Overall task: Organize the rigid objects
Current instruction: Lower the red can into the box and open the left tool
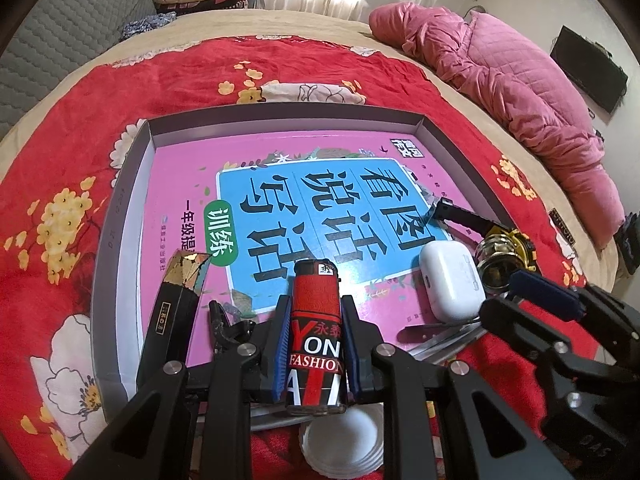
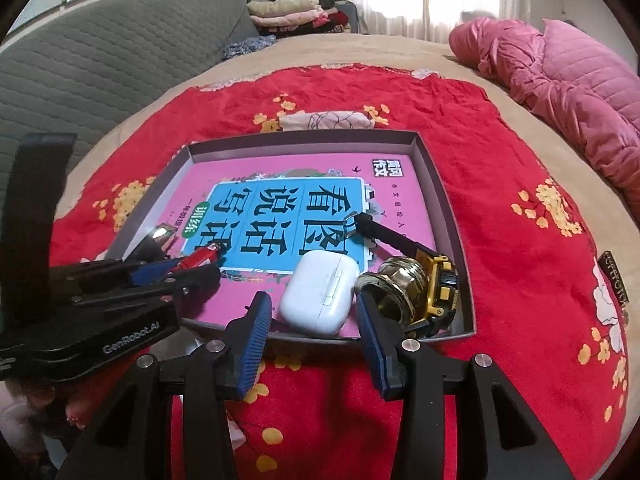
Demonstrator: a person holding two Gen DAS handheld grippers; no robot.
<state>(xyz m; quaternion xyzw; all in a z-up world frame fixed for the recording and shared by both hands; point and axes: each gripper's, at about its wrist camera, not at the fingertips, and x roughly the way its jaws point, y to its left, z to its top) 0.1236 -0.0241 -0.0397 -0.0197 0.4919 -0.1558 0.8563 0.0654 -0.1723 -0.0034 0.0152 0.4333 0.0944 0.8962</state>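
Gripping a red lighter (image 1: 316,332), the left gripper (image 1: 316,344) has its blue pads closed narrowly against both long sides of the body, which stands lengthwise between the fingers with its black cap pointing ahead of the fingertips. The lighter hangs over the near edge of a grey shallow box (image 1: 132,184), whose floor is covered by a pink book (image 1: 180,168). To the left of the left fingers, a black and gold slim box (image 1: 176,300) lies inside the shallow box. Below the left fingers a white ridged lid (image 1: 344,448) rests on the red floral blanket (image 1: 60,152).

The right gripper (image 2: 312,336) stands about half open and holds nothing; no earlier view confirms any motion. A white earbud case (image 2: 320,296) lies just beyond the fingertips, roughly in line with the gap between them, apart from both pads, resting on the book near the box's front wall. Directly ahead of the right finger, touching or nearly touching its tip, sits a gold and black watch (image 2: 416,288) with its strap reaching away across the book. A pink quilt (image 2: 560,72) lies well beyond, to the right.
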